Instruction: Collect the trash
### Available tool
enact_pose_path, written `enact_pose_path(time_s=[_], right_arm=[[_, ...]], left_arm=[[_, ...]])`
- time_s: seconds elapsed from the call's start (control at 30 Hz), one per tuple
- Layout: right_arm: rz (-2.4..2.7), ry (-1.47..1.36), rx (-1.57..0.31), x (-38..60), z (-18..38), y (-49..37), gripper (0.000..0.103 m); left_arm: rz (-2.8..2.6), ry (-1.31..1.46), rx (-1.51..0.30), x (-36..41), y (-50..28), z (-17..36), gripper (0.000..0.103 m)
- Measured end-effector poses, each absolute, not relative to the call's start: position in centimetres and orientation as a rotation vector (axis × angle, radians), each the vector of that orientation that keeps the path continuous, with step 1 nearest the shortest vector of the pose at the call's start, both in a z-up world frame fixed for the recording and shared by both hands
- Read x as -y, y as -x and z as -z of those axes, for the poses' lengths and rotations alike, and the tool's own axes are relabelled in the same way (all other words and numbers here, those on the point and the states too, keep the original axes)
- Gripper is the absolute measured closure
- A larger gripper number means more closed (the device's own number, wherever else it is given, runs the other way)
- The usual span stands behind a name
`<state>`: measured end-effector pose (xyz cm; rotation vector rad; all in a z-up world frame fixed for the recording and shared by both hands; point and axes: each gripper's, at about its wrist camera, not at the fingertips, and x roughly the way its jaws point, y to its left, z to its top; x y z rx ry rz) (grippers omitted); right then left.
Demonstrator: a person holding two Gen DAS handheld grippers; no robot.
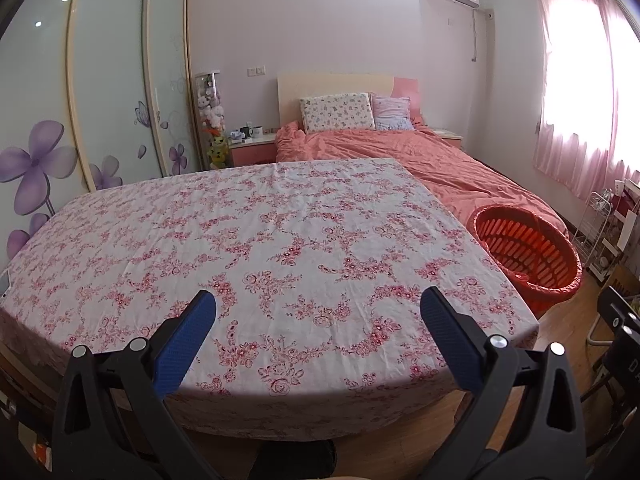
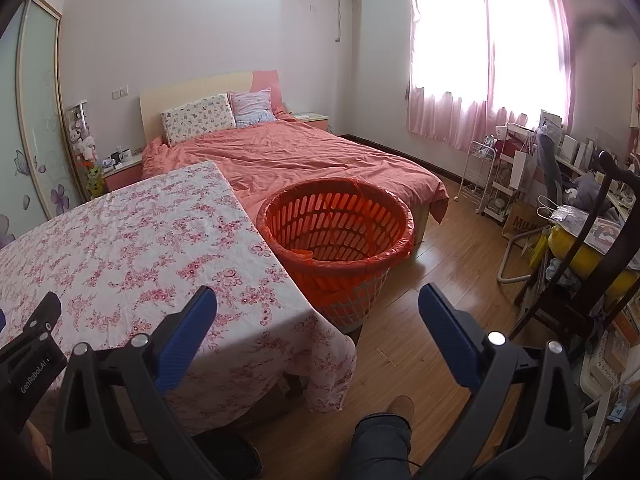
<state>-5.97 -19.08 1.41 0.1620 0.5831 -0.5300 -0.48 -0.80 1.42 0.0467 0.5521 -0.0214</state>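
Note:
A round basket lined with an orange bag (image 2: 334,224) stands on the wooden floor at the table's right corner, against the bed; its rim (image 1: 524,248) shows at the right of the left wrist view. A small orange piece lies on its bottom. The table (image 1: 256,240) wears a white cloth with pink flowers, and I see no trash on it. My left gripper (image 1: 318,316) hangs open over the table's near edge, nothing between its blue pads. My right gripper (image 2: 318,312) is open too, over the table's right corner and the floor before the basket.
A bed with a salmon cover (image 2: 288,152) lies behind the table and basket. A wardrobe with flower-print doors (image 1: 100,92) stands at the left. At the right are a dark chair (image 2: 580,272), a white rack (image 2: 480,176) and a cluttered desk. The person's legs (image 2: 384,440) show below.

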Motion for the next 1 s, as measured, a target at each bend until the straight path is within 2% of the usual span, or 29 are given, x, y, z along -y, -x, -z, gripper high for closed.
enact_pose_path(time_s=[1.0], right_arm=[[0.525, -0.150, -0.578, 19.07, -1.78, 5.86, 0.004]], left_arm=[[0.006, -0.038, -0.531, 0.71, 0.97, -2.25, 0.002]])
